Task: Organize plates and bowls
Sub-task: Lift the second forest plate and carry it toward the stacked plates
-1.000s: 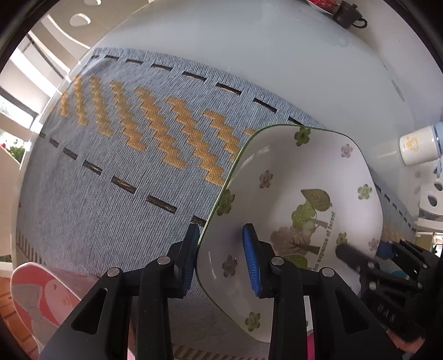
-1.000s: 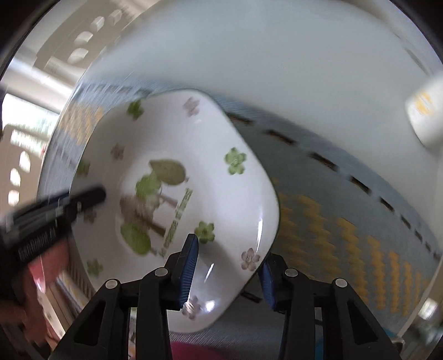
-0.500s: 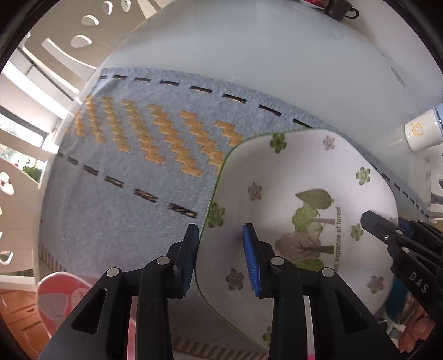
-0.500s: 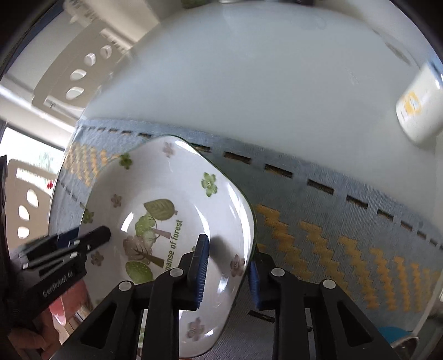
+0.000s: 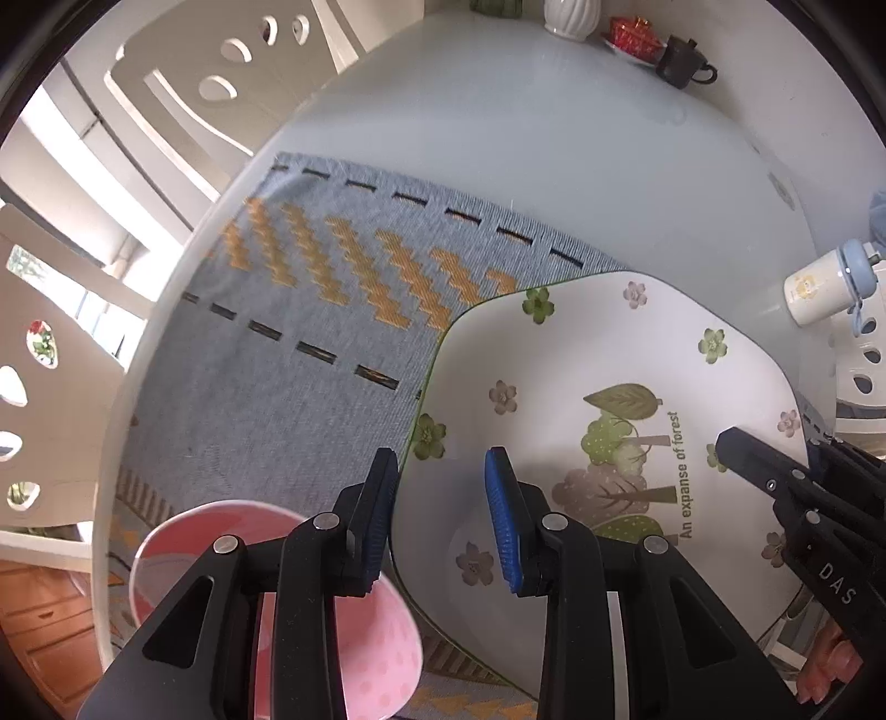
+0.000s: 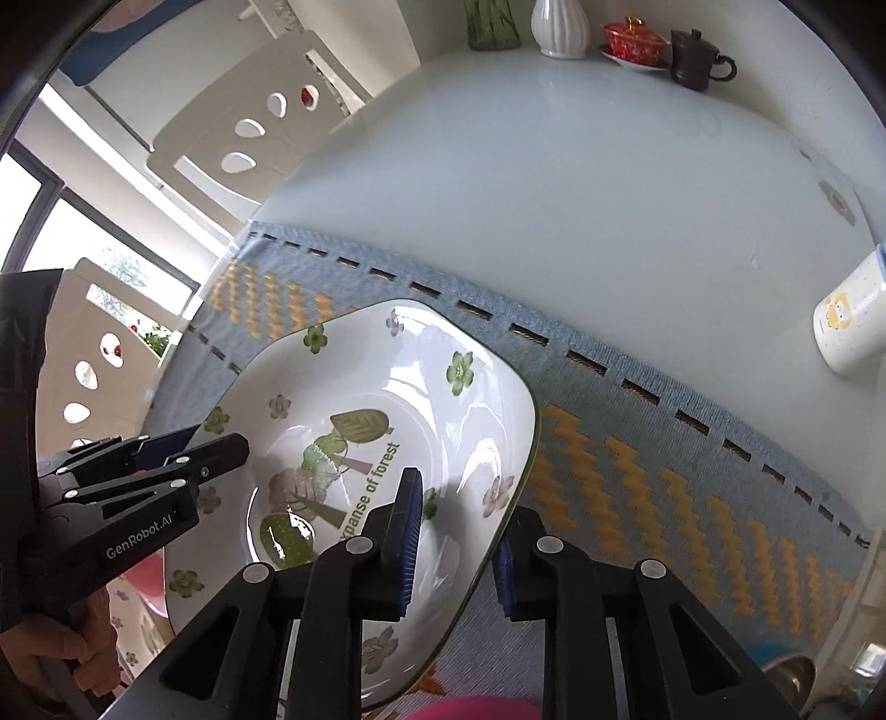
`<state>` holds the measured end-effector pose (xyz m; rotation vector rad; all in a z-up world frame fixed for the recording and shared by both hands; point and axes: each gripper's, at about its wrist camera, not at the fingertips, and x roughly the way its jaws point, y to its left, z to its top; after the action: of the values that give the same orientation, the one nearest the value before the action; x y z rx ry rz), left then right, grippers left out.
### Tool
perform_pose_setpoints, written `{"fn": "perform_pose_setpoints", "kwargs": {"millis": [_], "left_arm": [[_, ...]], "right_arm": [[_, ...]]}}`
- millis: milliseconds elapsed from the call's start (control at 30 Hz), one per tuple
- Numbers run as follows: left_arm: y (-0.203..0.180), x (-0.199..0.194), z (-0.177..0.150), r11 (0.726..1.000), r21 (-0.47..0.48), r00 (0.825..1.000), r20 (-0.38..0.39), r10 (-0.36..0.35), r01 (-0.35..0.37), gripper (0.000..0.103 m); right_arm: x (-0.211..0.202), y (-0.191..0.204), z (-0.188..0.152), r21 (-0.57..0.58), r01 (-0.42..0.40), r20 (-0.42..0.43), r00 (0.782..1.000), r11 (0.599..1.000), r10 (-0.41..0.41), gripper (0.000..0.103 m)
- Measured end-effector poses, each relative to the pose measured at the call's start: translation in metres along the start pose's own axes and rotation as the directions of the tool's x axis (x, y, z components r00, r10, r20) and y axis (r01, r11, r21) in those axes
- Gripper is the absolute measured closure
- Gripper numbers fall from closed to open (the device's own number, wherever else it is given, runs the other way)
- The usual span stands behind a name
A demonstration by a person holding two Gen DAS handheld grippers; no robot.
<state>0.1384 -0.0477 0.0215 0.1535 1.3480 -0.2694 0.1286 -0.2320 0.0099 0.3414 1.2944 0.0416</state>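
A white square plate [image 5: 609, 421] with a tree and flower print hangs tilted above the blue placemat [image 5: 288, 399]. My left gripper [image 5: 440, 498] is shut on its left rim, one pad under the edge and one inside. My right gripper [image 6: 457, 548] is shut on the opposite rim of the plate [image 6: 360, 437]. Each gripper shows in the other's view: the right gripper [image 5: 775, 487] at the plate's far side, the left gripper [image 6: 166, 465] likewise. A pink bowl [image 5: 277, 609] sits below my left fingers on the mat.
The mat lies on a round white glass table [image 6: 554, 166]. A white mug [image 5: 819, 293] with a yellow figure stands at the right. A dark cup [image 6: 698, 66], a red lidded cup [image 6: 634, 39] and a white vase [image 6: 559, 27] stand at the back. White chairs [image 5: 221, 83] ring the table.
My right gripper's jaws closed onto the plate's rim. Both grippers then rose with the plate, away from the mat, and the pink bowl came into view under my left fingers.
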Motion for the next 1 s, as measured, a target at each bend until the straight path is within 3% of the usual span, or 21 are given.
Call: {"fn": "perform_pose_setpoints", "kwargs": {"millis": [433,1000], "left_arm": [[0.047,-0.047,-0.036,0.998,-0.051,0.997,0.070,-0.031,0.034,0.074],[0.132,-0.094,-0.119,0.981,-0.193,0.991,0.134,-0.007,0.033,0.074]], "right_arm": [[-0.027,0.052,-0.029,-0.047,-0.031,0.048,0.998,0.998,0.033,0.082],[-0.044,0.153,-0.068,-0.220,-0.052,0.042,0.997,0.974,0.063,0.082]]}}
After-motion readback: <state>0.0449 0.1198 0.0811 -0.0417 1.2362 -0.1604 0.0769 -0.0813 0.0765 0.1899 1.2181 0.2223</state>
